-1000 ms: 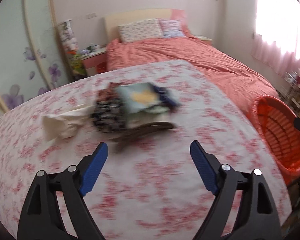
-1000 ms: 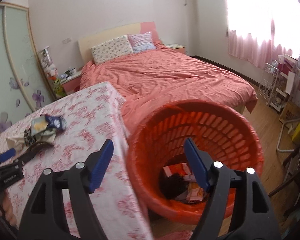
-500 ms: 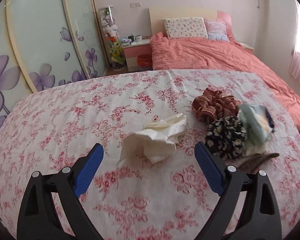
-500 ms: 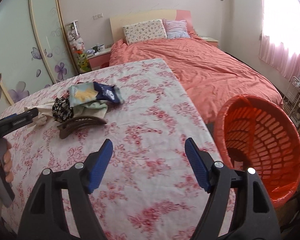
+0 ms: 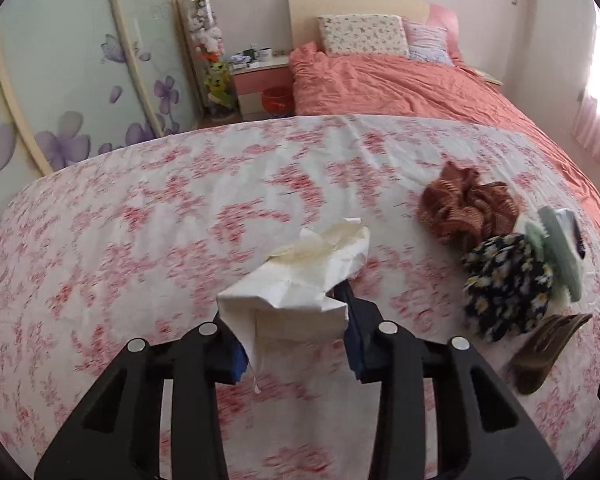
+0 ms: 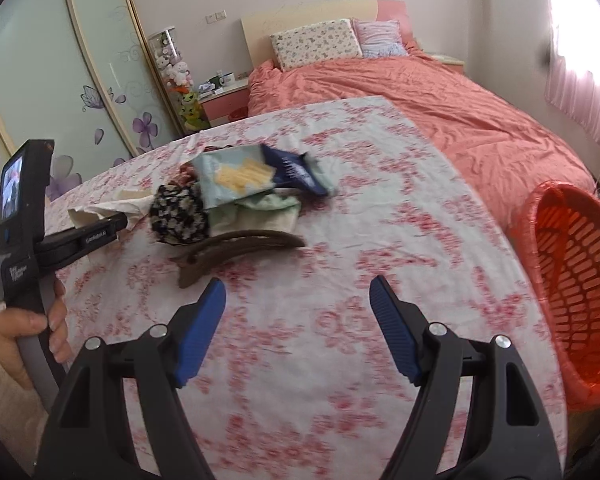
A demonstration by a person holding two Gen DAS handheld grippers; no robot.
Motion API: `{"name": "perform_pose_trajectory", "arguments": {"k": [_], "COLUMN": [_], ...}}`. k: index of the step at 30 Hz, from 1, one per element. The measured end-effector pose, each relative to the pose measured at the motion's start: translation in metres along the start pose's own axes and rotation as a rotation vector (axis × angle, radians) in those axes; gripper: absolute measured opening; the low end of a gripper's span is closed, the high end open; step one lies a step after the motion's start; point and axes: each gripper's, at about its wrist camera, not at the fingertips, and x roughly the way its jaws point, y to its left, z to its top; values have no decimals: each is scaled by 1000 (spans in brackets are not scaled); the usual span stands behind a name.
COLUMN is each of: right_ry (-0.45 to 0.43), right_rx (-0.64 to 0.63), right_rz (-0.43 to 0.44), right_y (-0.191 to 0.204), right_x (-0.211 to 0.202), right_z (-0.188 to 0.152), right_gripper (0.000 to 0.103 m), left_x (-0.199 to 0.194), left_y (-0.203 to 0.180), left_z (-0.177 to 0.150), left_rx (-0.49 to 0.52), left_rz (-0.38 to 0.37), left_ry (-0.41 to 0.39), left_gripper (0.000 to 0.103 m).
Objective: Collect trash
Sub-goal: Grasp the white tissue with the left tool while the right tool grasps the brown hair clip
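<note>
I had the left gripper (image 5: 292, 332) closing, its jaws narrowed around a crumpled white paper tissue (image 5: 300, 280) that sat between the blue pads. The pads seemed to press on the tissue's near end, while its far end rested on the tabletop (image 5: 140, 240), which was covered in a white cloth with a red floral print. The tissue lay near the middle of the tabletop as the left wrist camera saw it.

Towards the right edge of the tabletop sat a small heap: a rust-brown ruffled scrunchie (image 5: 468, 208), a black scrunchie with white daisies (image 5: 508, 280) just in front of it, a pale green and blue snack packet (image 6: 256, 176) touching them, and a dark brown curved hair clip (image 6: 236, 248) on the near side of the heap.

My right gripper (image 6: 298, 332) hung with its jaws wide and nothing between them, over bare cloth on the near side of the hair clip. An orange plastic slatted basket (image 6: 572, 264) stood off the tabletop's right edge. At the left of the right wrist view, a hand (image 6: 24, 332) in a cream sleeve gripped the handle of the left tool.
</note>
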Motion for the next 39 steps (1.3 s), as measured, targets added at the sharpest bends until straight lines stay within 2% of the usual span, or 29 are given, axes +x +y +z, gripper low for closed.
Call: {"name": "perform_pose_trajectory", "arguments": {"k": [4,8,12,13,14,16,18,19,24,27,30,31,33,39], "right_ry": [30,37,31,36,48,30,18,24,25,13,15,12,-5,38], "right_rx": [64,163,155,139,127,134,130,125,118,74,90,102,101,41], "right_rz": [12,5,-106,-121,-130,-92,-94,-89,-76,-107,-87,-76,-84,-181], "right_y": [23,39,51,51,49,39,29,23,-4,-10,-15,-15,-12,-7], "right_x": [18,32,47,49,49,41,31,27,10,3,0,0,0,25], "right_z": [5,13,17,16,14,10,8,8,5,5,7,8,10,9], "right_gripper": [73,77,77,74,60,52,28,21,9,9,18,36,54,54], "left_x": [-11,-20,-23,-22,-22,-22,-23,-24,-28,-30,-30,-29,-29,-27], "left_y": [28,45,44,44,44,44,45,46,47,46,44,43,43,42], "left_z": [-18,-29,-33,-33,-34,-35,-35,-35,-38,-38,-38,-38,-38,-38], "left_rx": [-20,-36,-37,-33,-30,-32,-38,-43,-61,-65,-68,-68,-68,-72], "left_rz": [47,52,52,55,54,45,33,23,-10,-29,-35,-36,-36,-38], "left_ry": [7,3,-2,-5,-5,-2,1,3,11,15,17,18,18,27], "left_gripper": [38,39,40,40,40,40,40,40,40,40,40,40,40,40]}}
